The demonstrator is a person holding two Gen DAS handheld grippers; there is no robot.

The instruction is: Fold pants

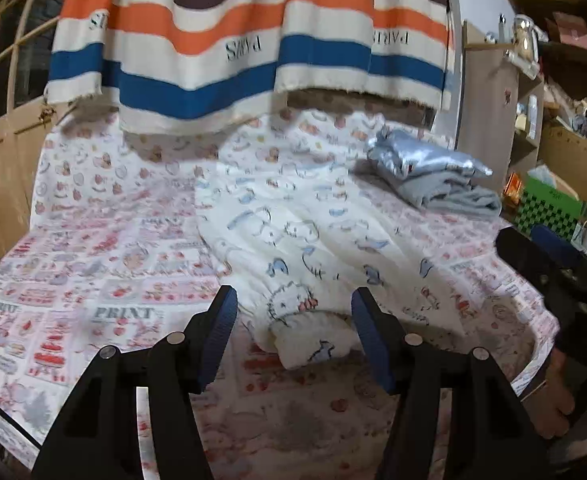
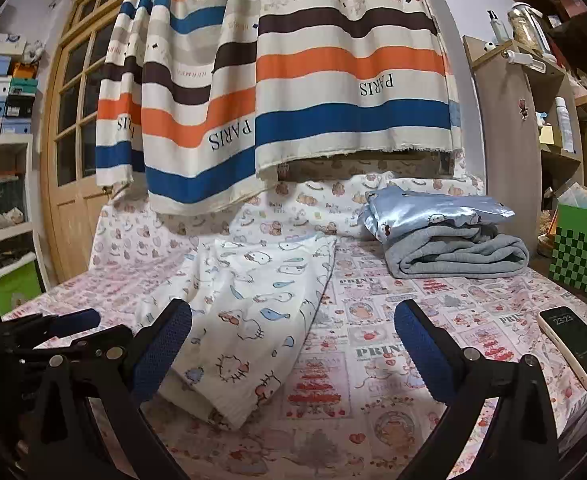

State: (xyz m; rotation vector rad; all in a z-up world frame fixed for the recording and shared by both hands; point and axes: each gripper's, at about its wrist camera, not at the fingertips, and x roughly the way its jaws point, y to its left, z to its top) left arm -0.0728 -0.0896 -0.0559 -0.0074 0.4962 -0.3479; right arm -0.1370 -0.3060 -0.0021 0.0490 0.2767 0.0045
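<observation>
The white cartoon-print pants (image 2: 253, 312) lie flat on the patterned bedsheet (image 2: 373, 360), running from the near edge toward the striped curtain (image 2: 293, 80). A folded stack, a shiny blue garment (image 2: 433, 212) on a grey one (image 2: 453, 256), sits well apart at the far right. A phone (image 2: 581, 344) lies on the sheet's right edge, beside a green checkered box (image 2: 581, 248) whose contents cannot be made out.

The left gripper (image 1: 293, 320) stands partly open, its blue pads (image 1: 221, 336) on either side of the pants' rolled near end without pressing it. The right gripper (image 2: 293, 348) gapes wide, holding nothing; the pants' near hem lies just inside its left finger.
</observation>
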